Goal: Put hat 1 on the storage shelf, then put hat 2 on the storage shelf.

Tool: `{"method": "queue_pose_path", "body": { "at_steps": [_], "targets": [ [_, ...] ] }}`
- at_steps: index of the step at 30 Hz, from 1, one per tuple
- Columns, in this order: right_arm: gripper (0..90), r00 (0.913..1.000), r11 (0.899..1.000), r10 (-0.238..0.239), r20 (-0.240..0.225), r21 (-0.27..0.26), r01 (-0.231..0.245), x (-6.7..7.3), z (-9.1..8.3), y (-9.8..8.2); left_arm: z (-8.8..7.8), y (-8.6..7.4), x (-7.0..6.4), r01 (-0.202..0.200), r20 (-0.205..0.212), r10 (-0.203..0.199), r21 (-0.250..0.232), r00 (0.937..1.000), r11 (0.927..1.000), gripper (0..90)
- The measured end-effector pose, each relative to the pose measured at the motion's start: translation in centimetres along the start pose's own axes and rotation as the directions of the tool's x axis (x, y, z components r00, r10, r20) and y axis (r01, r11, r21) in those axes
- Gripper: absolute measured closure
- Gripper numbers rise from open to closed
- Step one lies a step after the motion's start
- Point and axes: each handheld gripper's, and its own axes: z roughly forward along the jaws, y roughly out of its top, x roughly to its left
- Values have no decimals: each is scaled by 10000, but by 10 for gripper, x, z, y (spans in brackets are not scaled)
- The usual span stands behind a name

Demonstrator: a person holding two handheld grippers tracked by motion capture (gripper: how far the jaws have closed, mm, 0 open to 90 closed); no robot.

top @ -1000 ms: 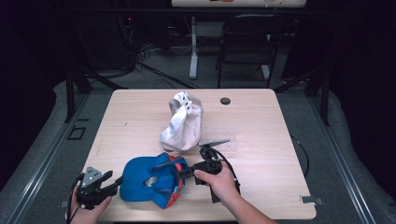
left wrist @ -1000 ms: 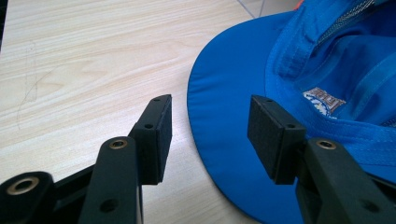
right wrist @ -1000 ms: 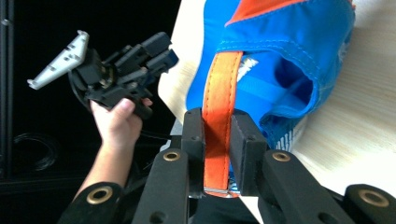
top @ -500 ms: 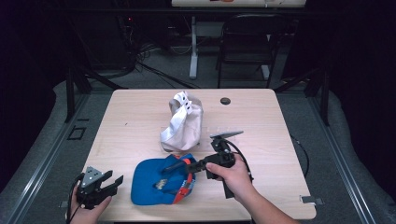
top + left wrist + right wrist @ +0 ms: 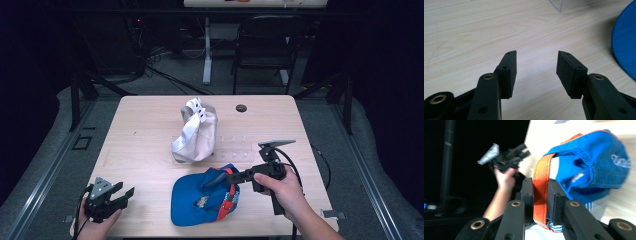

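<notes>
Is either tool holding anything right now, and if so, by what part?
The right tool grips the blue cap by its orange strap. The left tool is open and holds nothing.

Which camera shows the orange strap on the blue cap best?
The right gripper view: the orange strap sits close up, pinched between the right gripper jaws. The high view shows it small on the blue cap. The left gripper view catches a bare blue edge.
</notes>
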Motion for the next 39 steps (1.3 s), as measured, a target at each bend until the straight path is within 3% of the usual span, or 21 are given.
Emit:
{"method": "queue_pose_path", "body": {
  "at_steps": [3,6,14,21,25,34,39],
  "targets": [
    [776,9962,9994,325,-812,-106,-335,-3,-6,1,2,2,-1,-82,35,82,-12,10000,10000,514],
    [776,9827,9971,713,-1707,-159,-751,-5,-9,3,4,3,-2,-88,103,88,-16,9999,10000,514],
    [776,9476,9877,1324,-2907,-411,-1506,1,-14,10,6,6,-1,-157,207,156,26,9997,9999,514],
    [776,9464,9889,1189,-3004,-502,-1402,12,-24,16,8,8,-2,-238,240,241,-97,9994,9997,514],
    [776,9505,9877,1146,-2890,-690,-1400,18,-35,19,9,9,-4,-222,227,224,-104,9995,9997,514],
    [776,9507,9730,1021,-2929,-1694,-1567,26,-68,27,10,9,-5,-297,254,298,-47,9992,9995,514],
    [776,9511,9666,1026,-2913,-1965,-1645,29,-78,34,12,10,-5,-231,276,235,-132,9993,9996,514]
  ]
}}
